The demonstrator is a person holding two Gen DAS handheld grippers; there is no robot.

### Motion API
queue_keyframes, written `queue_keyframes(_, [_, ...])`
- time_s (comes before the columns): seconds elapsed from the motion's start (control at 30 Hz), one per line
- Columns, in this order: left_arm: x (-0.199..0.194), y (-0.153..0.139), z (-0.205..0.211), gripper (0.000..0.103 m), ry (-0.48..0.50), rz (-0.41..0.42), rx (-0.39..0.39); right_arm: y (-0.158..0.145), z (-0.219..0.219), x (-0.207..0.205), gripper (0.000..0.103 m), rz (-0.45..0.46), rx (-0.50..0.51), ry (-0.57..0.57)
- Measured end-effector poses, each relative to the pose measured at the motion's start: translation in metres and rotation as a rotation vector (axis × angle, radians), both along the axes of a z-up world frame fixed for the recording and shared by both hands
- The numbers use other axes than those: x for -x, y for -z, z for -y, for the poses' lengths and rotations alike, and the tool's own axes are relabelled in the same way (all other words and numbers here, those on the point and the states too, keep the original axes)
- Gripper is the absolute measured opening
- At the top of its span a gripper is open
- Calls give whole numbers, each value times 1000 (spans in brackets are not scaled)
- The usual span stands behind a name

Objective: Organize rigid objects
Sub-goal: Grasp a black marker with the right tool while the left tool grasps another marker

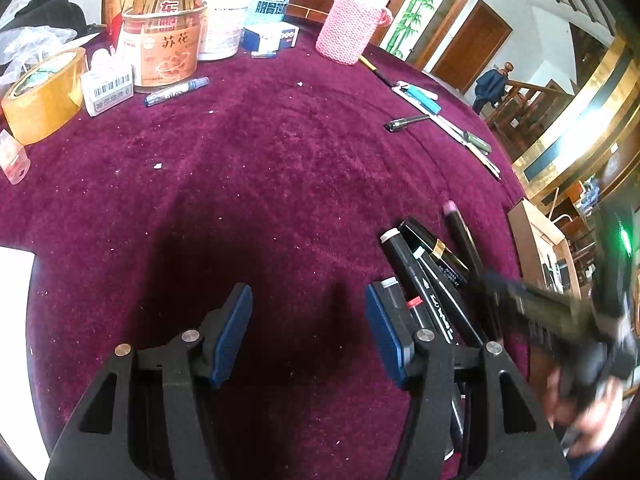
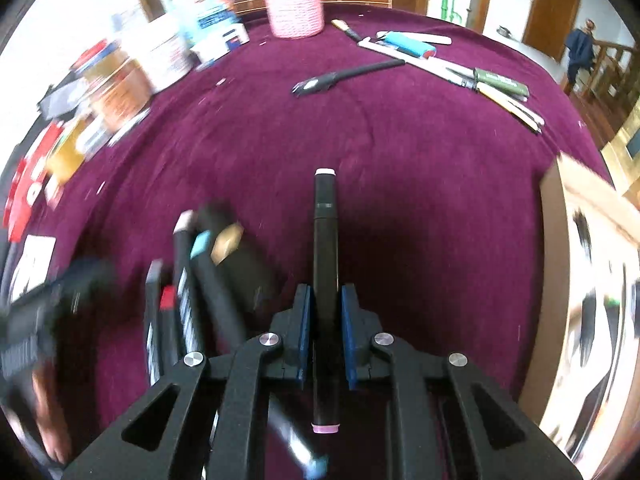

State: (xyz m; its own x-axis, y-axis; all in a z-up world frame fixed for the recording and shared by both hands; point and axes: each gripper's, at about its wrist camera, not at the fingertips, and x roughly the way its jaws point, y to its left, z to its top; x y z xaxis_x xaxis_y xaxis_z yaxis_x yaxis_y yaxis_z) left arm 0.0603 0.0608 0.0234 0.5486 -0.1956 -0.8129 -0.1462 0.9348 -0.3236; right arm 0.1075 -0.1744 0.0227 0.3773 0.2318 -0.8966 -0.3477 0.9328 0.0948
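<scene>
Right tool [image 2: 325,320] clamps black marker [image 2: 325,240], lengthwise, white cap forward.

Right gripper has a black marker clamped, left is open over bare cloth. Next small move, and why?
Probably carry the black marker left and lay it beside the marker pile. The right gripper is shut on it, pointing forward, parallel to that group; the left gripper is open and holds nothing.

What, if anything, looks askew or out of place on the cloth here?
Mostly the black markers: they lie fanned in a loose overlapping pile, not lined up. The right gripper is shut on one pink-capped marker; the left gripper is open. Pale crumbs dot the cloth.
</scene>
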Motion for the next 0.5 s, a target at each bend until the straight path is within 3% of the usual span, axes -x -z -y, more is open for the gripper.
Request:
queue_keyframes(0.23, [1,-1,2,57,10,-3,-16,-1,-17,67,13,12,-81,-104])
queue_keyframes(0.3, [2,-1,0,57,8,-4,-4,-1,-25,70,12,4,-120,-131])
queue_keyframes(0.4, [7,-3,-4,57,7,-4,21,-4,-14,59,12,61,-105,-75])
queue_keyframes(0.5, [23,-4,-11,57,-11,-24,64,-3,12,46,12,71,-190,-11])
